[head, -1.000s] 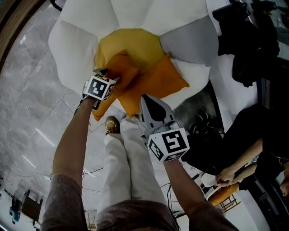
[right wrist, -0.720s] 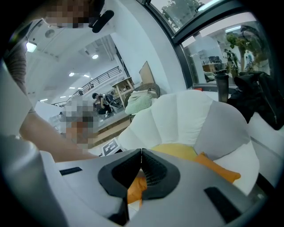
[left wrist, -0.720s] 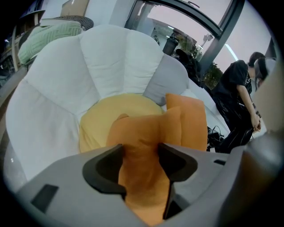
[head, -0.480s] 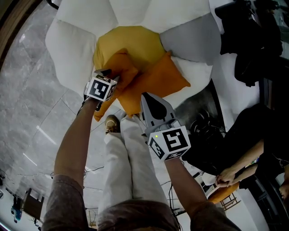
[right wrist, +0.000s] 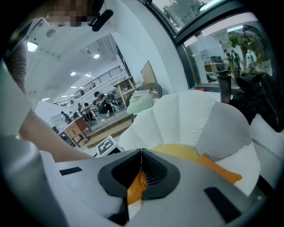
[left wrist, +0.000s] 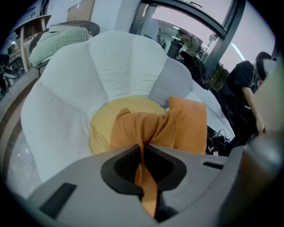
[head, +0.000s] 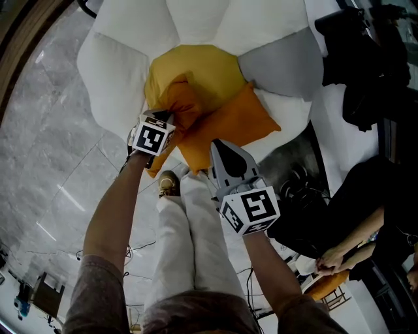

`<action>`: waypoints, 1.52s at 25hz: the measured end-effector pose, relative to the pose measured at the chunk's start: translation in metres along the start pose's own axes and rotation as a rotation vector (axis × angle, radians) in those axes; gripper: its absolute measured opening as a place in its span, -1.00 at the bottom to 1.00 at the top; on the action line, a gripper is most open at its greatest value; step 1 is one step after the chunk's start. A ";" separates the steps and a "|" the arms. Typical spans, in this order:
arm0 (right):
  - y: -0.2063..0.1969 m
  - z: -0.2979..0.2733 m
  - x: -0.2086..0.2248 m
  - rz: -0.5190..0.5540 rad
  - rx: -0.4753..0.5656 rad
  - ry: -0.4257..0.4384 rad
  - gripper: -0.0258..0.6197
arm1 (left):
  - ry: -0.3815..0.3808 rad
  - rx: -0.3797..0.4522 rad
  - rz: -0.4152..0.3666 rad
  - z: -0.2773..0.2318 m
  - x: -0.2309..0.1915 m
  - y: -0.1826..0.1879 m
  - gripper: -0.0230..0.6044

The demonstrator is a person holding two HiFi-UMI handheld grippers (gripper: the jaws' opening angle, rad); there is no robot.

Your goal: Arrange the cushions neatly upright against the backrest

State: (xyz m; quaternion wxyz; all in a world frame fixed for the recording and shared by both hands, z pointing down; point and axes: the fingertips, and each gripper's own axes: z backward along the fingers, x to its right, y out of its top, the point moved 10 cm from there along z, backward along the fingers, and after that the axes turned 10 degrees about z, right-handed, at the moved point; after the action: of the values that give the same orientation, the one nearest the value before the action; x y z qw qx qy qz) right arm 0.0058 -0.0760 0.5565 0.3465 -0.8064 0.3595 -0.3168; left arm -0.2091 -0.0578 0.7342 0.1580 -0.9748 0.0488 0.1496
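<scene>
Two orange cushions lie on the yellow seat (head: 202,65) of a petal-shaped chair with white backrest petals (head: 196,19). My left gripper (head: 170,117) is closing on the near edge of the left orange cushion (head: 184,103). In the left gripper view the fabric (left wrist: 137,128) runs pinched between the jaws of my left gripper (left wrist: 143,148) and bunches up. The second orange cushion (head: 236,124) lies flat beside it, to the right (left wrist: 188,122). My right gripper (head: 219,145) hovers over that cushion's front corner. Its tips (right wrist: 141,153) meet with nothing pinched between them.
A grey petal (head: 281,62) forms the chair's right side. Black bags and clothing (head: 366,59) sit on the right, with a person in black (head: 366,209) below them. Cables (head: 294,182) lie on the floor. My white-trousered legs (head: 189,222) stand before the chair. Marble floor lies to the left.
The left gripper's jaws have closed on the left cushion's edge. That cushion is now bunched and pulled up toward the seat. The right gripper has hardly moved.
</scene>
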 end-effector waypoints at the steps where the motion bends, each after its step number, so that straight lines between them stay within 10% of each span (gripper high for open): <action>1: 0.001 0.001 -0.002 0.000 0.001 0.001 -0.86 | 0.002 0.007 0.019 0.005 -0.001 0.002 -0.81; 17: 0.047 0.032 -0.006 0.014 0.053 0.039 -0.86 | 0.061 0.243 0.163 0.100 0.009 0.088 -0.81; 38: 0.075 0.009 0.020 -0.046 0.065 -0.067 -0.86 | 0.076 0.432 0.229 0.090 -0.008 0.240 -0.81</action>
State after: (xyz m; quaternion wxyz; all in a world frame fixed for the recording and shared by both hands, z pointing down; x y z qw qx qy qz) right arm -0.0038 -0.1261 0.4981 0.3767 -0.8130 0.3188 -0.3092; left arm -0.2756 -0.2549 0.5846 0.3428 -0.9115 0.1956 0.1159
